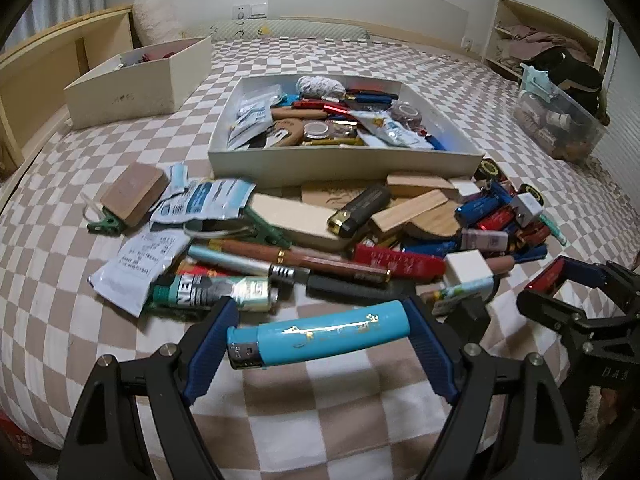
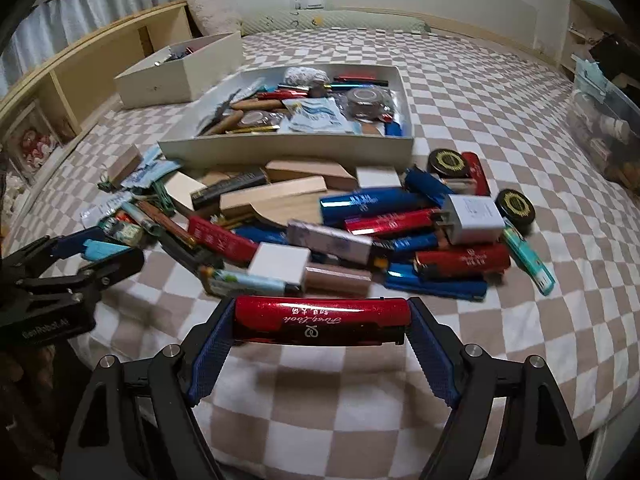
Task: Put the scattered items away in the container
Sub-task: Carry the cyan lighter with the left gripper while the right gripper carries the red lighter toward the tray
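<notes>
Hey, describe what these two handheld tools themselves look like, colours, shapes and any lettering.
Both match. The left tool and right tool each have a black angular frame with triangular cut-outs, silver round bolts at the joints, and two fingers faced with blue textured pads. White lettering on the left tool's body, seen from the right wrist, appears to read GenRobot.AI. No cables or sleeves show.

The left matte-black, angular plastic gripper (image 1: 320, 336) has ribbed blue rubber fingers (image 1: 210, 344) and round silver screws; the right matte-black gripper (image 2: 322, 334) matches it; white "GenRobot.AI" lettering marks the left body.
</notes>
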A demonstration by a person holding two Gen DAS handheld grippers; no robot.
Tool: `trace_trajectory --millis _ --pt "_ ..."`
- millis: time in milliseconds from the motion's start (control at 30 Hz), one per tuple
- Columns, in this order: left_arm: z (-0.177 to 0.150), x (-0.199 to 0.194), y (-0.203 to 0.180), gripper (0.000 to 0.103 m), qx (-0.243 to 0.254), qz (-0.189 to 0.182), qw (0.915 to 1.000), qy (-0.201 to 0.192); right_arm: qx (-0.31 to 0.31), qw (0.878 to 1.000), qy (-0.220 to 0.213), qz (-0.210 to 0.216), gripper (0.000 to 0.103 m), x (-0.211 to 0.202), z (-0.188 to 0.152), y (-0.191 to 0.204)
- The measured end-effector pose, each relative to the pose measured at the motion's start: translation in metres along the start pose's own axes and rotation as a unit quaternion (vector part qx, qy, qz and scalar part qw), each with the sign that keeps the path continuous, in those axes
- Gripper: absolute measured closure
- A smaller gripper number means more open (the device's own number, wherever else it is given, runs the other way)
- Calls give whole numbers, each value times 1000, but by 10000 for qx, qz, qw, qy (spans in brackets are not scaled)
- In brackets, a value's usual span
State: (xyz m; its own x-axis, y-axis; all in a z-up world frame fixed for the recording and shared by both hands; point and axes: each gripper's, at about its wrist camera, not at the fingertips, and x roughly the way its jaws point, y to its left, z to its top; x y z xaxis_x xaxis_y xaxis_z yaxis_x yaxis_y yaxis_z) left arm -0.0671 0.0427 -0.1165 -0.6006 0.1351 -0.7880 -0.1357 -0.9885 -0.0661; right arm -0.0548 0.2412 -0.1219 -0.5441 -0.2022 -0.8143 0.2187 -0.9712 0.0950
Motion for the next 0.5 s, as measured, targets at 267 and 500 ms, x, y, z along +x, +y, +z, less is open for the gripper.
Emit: trace_trajectory --millis 267,500 --pt "22 -2 -4 19 64 -2 9997 -238 20 9997 -223 128 20 -3 26 4" --pt "45 -3 -5 19 188 2 9987 -467 -70 9992 -400 56 20 -2 49 3"
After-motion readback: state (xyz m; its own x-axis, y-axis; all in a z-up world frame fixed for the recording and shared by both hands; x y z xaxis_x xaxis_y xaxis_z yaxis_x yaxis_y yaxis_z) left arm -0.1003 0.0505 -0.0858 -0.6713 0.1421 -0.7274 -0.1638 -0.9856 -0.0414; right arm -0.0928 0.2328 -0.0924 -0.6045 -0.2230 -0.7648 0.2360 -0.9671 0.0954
